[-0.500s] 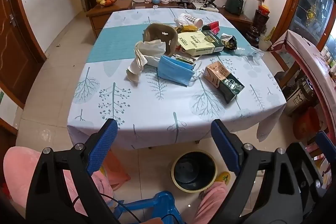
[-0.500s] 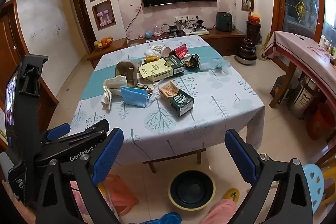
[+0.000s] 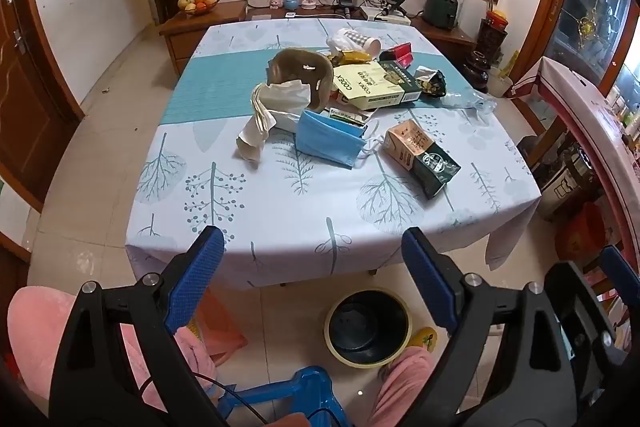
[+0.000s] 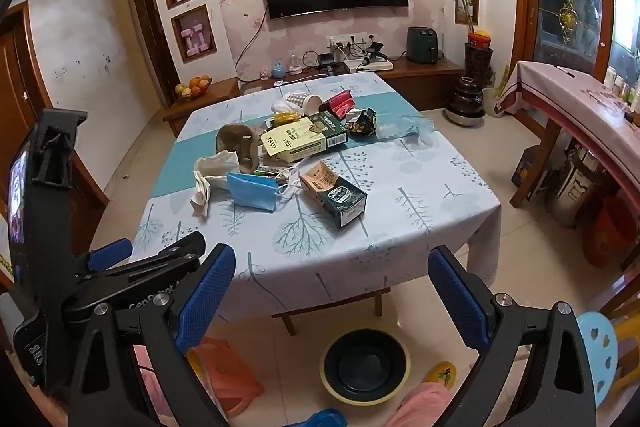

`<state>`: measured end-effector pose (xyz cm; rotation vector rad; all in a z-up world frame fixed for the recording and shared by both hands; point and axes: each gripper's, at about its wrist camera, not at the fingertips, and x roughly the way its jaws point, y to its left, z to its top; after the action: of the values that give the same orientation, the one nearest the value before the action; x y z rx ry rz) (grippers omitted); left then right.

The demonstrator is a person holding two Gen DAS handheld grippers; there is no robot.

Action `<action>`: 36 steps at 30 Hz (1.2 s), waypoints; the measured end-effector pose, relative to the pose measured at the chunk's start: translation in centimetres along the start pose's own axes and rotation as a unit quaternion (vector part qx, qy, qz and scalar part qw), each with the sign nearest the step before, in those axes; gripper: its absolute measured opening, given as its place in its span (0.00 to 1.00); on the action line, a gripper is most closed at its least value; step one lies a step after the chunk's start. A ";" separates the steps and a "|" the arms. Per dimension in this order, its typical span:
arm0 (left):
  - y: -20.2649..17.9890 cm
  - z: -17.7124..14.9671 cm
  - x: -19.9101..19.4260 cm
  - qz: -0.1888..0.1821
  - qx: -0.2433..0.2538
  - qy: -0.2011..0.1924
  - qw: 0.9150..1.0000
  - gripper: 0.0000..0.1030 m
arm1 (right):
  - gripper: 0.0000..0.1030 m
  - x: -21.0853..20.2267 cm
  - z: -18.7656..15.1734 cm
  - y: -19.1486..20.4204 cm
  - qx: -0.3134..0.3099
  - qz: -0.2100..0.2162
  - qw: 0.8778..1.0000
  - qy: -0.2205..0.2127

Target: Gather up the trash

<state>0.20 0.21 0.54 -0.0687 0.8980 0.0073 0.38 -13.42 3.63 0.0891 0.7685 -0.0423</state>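
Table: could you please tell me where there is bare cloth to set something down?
The near strip of the table, from its front edge up to the mask and the carton, is bare. So is the left side beside the tissue. The middle and far right are crowded around the yellow box.

Ahead of the left hand-held gripper [image 3: 312, 279], trash litters the surface [image 3: 280, 227]: a blue face mask [image 3: 330, 143] lying flat, crumpled tissue [image 3: 268, 115] to its left, a brown-and-green carton [image 3: 422, 157] on its side to its right, and a yellow box [image 3: 370, 87] beyond.
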 end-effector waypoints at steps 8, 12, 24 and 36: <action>0.1 0.0 -0.6 -0.004 0.000 -0.010 1.000 0.87 | 0.96 0.2 0.0 -0.2 0.000 0.003 1.000 0.001; 0.1 0.0 -0.7 -0.006 0.003 -0.014 1.000 0.87 | 0.96 -0.2 0.3 -0.1 0.005 -0.002 1.000 -0.002; -0.1 0.2 -1.4 -0.012 0.010 -0.024 1.000 0.87 | 0.96 -0.7 0.9 -0.2 0.008 -0.004 1.000 -0.008; -0.3 0.3 -1.5 -0.015 0.013 -0.020 1.000 0.87 | 0.96 -1.4 1.0 -0.3 0.019 -0.015 1.000 -0.018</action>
<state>-0.52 -0.05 1.88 -0.0578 0.8560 -0.0314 0.07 -13.81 5.31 0.1126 0.7330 -0.0877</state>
